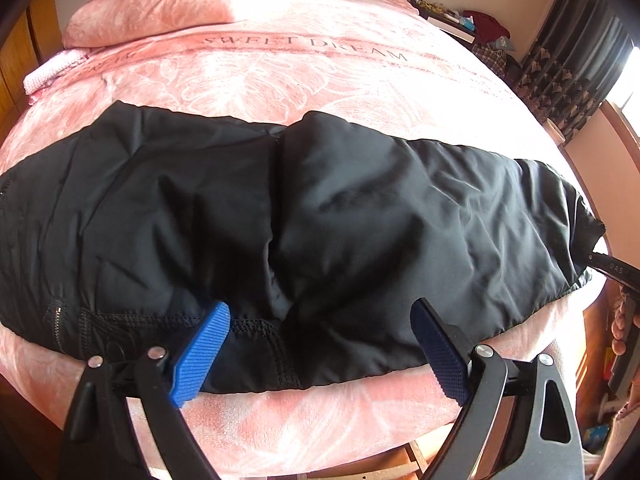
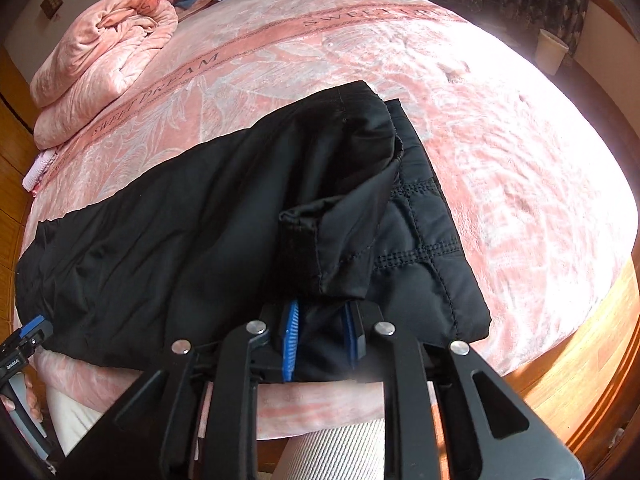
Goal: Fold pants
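Black padded pants point(image 1: 304, 216) lie crosswise along the near edge of the bed point(image 1: 280, 68), one end doubled back over the quilted layer. Left tongs point(image 1: 320, 354) spread wide, hovering over the near hem, pinching nothing. Right tongs point(image 2: 320, 338) narrowly parted with fabric between the pads; cannot tell whether they press it. Judgement: shell looks slick, puffy and light, so it will slide and spring open. Best hold is stitched hems or waistband corners, not mid-panel.
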`<state>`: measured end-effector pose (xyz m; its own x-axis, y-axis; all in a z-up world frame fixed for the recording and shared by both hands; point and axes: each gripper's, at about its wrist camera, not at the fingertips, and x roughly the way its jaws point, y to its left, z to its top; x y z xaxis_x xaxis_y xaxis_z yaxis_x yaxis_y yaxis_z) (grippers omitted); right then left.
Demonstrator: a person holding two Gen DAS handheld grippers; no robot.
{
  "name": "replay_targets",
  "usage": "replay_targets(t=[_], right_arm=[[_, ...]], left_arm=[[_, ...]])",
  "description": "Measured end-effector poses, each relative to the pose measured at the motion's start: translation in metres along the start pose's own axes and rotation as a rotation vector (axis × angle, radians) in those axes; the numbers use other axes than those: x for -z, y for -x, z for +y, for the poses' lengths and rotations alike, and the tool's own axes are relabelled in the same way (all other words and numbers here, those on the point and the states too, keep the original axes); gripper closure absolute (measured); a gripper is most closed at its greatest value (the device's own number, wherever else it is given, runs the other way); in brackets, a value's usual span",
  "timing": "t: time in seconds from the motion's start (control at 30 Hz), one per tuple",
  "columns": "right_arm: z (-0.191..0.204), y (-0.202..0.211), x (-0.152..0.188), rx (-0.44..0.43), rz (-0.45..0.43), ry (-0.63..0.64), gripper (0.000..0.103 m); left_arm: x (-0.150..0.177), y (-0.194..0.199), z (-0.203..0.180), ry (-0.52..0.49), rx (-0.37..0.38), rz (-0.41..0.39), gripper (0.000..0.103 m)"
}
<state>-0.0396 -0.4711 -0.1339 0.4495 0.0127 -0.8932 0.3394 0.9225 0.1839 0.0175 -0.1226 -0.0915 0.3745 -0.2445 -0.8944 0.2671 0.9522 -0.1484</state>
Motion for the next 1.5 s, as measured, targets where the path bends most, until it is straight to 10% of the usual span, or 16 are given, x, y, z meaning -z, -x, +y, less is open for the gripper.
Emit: replay_targets(t=[0.1, 0.23, 0.4, 0.6, 0.73, 0.93, 1.5], right_arm=[[-0.005, 0.0, 0.005, -0.02, -0.002, -0.009, 0.073], [-0.01, 0.014, 0.004, 0.008, -0.04, 0.005, 0.028], [-0.035, 0.021, -0.001, -0.039, -0.044, -0.071, 0.028], [-0.063, 0.016, -0.004, -0.073, -0.034, -0.163, 0.036], [-0.072, 0.014, -0.007, -0.114, -0.025, -0.202, 0.067], [-0.067, 0.025, -0.013, -0.111, -0.046, -0.169, 0.086], [-0.088, 0.012, 0.003, -0.05, -0.025, -0.209, 0.087]], left_arm=[[0.001, -0.002, -0.004, -0.003, 0.0, 0.005, 0.011], [0.001, -0.004, -0.009, -0.006, -0.001, 0.008, 0.011], [0.0, -0.004, -0.008, 0.018, 0.0, 0.0, 0.011], [0.002, -0.002, -0.001, 0.046, -0.007, 0.001, 0.011], [0.003, -0.003, 0.004, 0.062, -0.013, 0.008, 0.011], [0.003, -0.004, 0.003, 0.069, -0.02, 0.012, 0.01], [0.002, -0.02, -0.002, 0.061, -0.013, 0.042, 0.01]])
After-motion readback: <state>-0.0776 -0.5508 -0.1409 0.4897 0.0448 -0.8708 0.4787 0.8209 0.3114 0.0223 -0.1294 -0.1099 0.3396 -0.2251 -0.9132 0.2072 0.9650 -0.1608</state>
